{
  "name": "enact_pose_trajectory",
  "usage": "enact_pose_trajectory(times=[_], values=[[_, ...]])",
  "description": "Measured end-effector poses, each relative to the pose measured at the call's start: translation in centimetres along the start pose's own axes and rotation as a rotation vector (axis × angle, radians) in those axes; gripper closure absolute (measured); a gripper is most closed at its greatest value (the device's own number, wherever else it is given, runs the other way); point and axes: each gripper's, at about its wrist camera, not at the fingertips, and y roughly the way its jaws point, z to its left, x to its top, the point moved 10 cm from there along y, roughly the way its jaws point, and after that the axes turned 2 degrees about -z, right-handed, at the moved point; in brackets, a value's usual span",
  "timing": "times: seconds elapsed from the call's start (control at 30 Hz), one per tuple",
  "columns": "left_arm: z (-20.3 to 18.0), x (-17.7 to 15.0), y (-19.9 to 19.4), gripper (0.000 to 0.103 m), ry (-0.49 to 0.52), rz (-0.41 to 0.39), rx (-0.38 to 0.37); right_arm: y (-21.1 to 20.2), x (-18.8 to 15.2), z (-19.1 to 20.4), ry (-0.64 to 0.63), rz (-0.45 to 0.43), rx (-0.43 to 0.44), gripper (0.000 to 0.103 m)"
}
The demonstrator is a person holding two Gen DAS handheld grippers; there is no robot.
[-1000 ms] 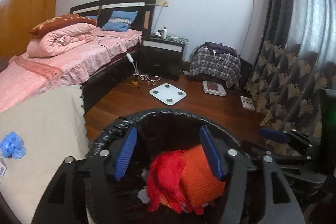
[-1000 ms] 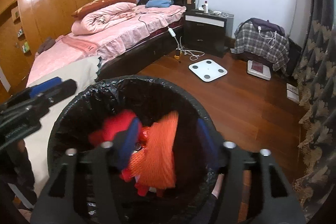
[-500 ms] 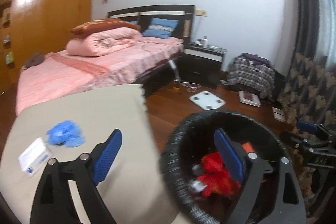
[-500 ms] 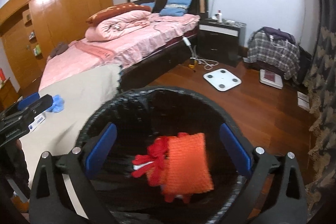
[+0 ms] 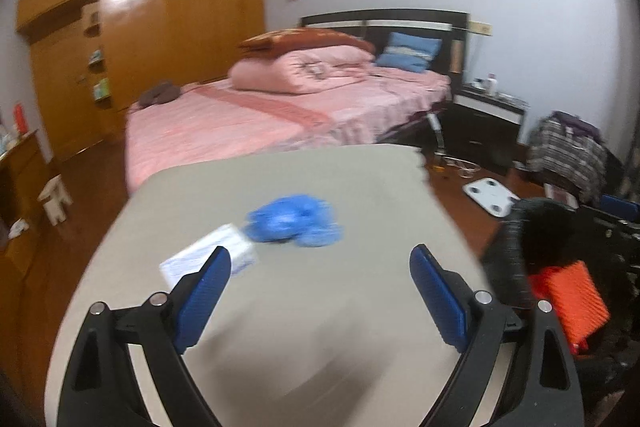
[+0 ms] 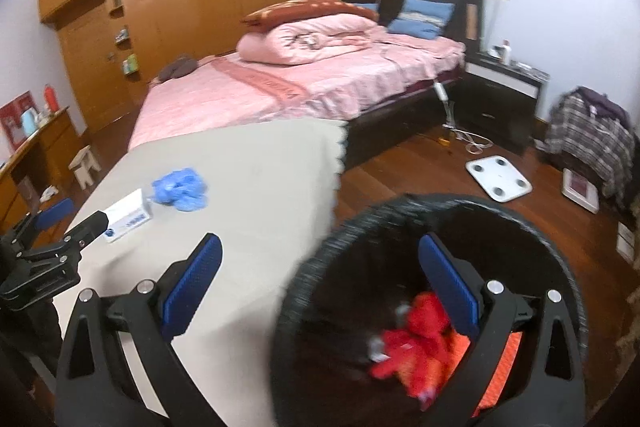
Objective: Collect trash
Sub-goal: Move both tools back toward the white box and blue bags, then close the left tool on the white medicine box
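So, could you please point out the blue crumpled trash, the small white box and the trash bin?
blue crumpled trash (image 5: 294, 221), left wrist view, its middle
small white box (image 6: 129, 215), right wrist view, its top face
trash bin (image 6: 436, 203), right wrist view, far rim

Beige table (image 5: 320, 307) — crumpled blue wad (image 5: 294, 221) touching small white box (image 5: 208, 259).

Ahead of your left gripper (image 5: 320, 275), jaws spread wide, the beige table (image 5: 360, 187) lies bare up to the blue crumpled wad (image 5: 294, 225) and white box (image 5: 208, 259), which touch. The black-lined trash bin (image 6: 540, 227) stands just beside the table's right edge, its mouth unobstructed.
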Motion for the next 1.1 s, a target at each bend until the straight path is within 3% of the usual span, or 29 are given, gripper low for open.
enact_pose_trajectory(times=[0.2, 0.47, 0.7, 1.1], values=[[6.7, -1.6, 1.7, 0.014, -0.054, 0.031, 0.102, 3.5, 0.9, 5.5, -0.049, 0.016, 0.062, 0.007], [11.9, -4.7, 4.7, 0.016, -0.118, 0.104, 0.157, 8.1, 0.2, 10.4, -0.094, 0.055, 0.092, 0.007], [13.0, -6.5, 7.2, 0.023, -0.150, 0.164, 0.122, 11.7, -1.0, 11.7, -0.075, 0.111, 0.082, 0.007], [11.2, -7.5, 9.6, 0.038, -0.180, 0.224, 0.005, 13.2, -1.2, 11.0, -0.077, 0.124, 0.061, 0.007]])
